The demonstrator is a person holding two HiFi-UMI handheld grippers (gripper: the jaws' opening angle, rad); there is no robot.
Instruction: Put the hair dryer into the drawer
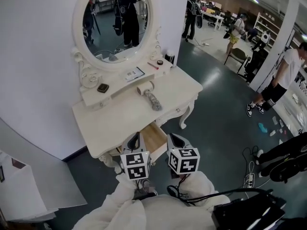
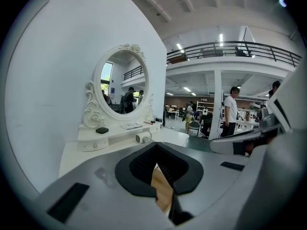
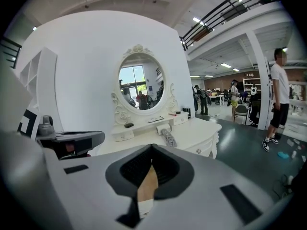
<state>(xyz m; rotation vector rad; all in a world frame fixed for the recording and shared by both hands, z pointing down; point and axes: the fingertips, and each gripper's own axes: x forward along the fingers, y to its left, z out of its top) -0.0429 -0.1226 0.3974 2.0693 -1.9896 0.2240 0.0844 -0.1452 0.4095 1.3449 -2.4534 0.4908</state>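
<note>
The hair dryer (image 1: 149,95), white head with a grey patterned handle, lies on top of the white vanity table (image 1: 110,123); it also shows in the left gripper view (image 2: 143,138) and the right gripper view (image 3: 167,135). Below the tabletop the wooden drawer (image 1: 154,137) stands pulled out. My left gripper (image 1: 135,140) and right gripper (image 1: 175,141) hover side by side at the drawer's front, both short of the dryer. Each one's jaws meet at the tips, with nothing held: left gripper (image 2: 156,145), right gripper (image 3: 152,147).
An oval mirror (image 1: 117,23) stands behind a raised shelf holding a small black box (image 1: 102,87), a booklet (image 1: 134,74), a red pen (image 1: 153,65) and a black jar (image 1: 169,57). People stand on the floor to the right. Cables (image 1: 249,176) lie at lower right.
</note>
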